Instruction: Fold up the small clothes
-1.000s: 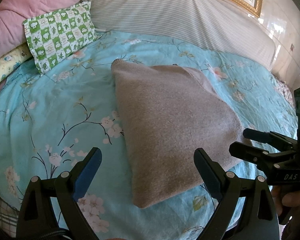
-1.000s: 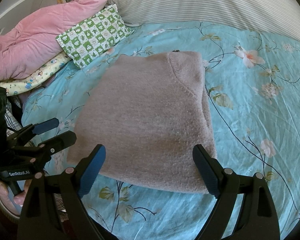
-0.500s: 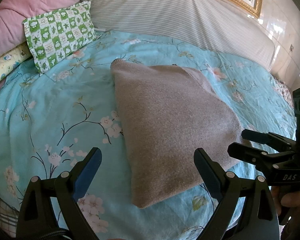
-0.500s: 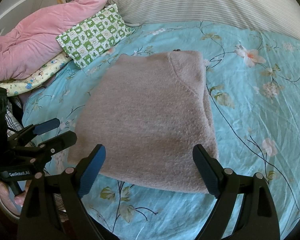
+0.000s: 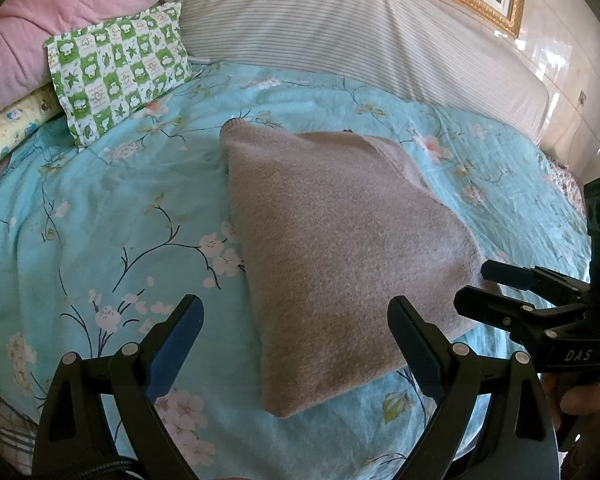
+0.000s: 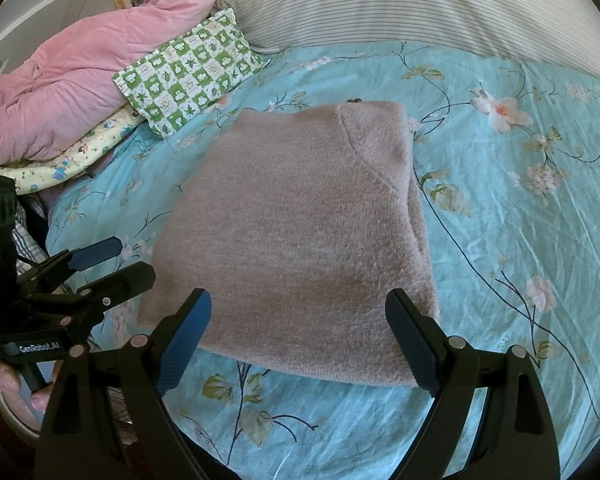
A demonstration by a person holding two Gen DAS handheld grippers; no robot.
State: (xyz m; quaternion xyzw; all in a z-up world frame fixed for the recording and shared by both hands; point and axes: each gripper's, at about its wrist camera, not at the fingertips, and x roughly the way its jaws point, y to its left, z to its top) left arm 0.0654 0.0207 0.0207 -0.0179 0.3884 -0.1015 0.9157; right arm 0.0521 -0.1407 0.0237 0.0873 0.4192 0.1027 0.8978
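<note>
On the middle of the blue flowered sheet point(image 6: 520, 240) lies the sweater point(image 6: 300, 232), already folded into a compact, several-layered rectangle with its ribbed edge turned toward the striped bolster point(image 6: 420, 0). Over the last second almost nothing has moved: the folded pile keeps the same outline and both tools stay back from it, which suggests the folding of this piece is finished and the hands are pausing rather than working. The left gripper point(image 5: 296, 340) hovers just short of the near corner with its jaws spread wide and nothing between them; the right gripper point(image 6: 300, 336) likewise hangs over the near edge, jaws wide apart and empty. Each tool shows at the side of the other's view, also clear of the cloth. Beyond the sweater, near the head of the bed, sit a green checked pillow point(image 6: 188, 68) and a pink quilt point(image 6: 60, 80), well apart from it. No second garment is visible, so whether more remains to fold cannot be told.
</note>
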